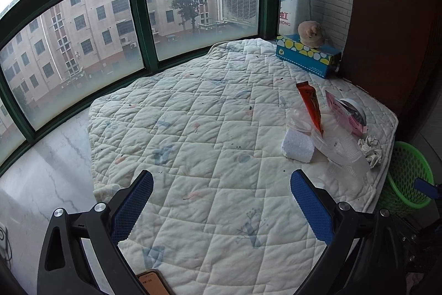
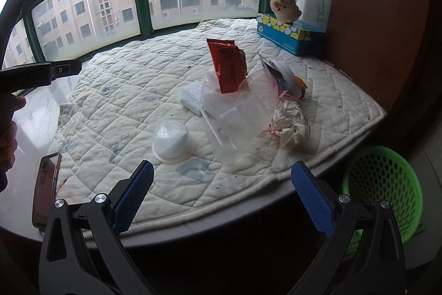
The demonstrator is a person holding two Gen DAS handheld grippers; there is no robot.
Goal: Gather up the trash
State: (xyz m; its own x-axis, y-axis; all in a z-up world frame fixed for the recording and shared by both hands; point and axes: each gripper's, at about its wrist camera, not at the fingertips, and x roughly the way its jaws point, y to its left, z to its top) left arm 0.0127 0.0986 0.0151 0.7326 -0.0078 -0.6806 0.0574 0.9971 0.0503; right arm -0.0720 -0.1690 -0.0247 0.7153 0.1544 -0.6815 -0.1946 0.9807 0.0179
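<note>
Blue-padded fingers of my right gripper point(image 2: 222, 183) gape wide and empty above the quilted pad's point(image 2: 116, 90) near edge; my left gripper point(image 1: 221, 192) hangs equally spread over bare quilt. Trash clusters at the pad's right side: a domed plastic lid point(image 2: 170, 140), clear container point(image 2: 234, 120), red wrapper point(image 2: 228, 68), crumpled paper point(image 2: 290, 123). Just beyond that edge, lower down, stands a green basket point(image 2: 386, 184).

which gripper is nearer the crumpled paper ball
Right. The right gripper hangs open just short of the crumpled paper ball; the left gripper is open farther left.
</note>
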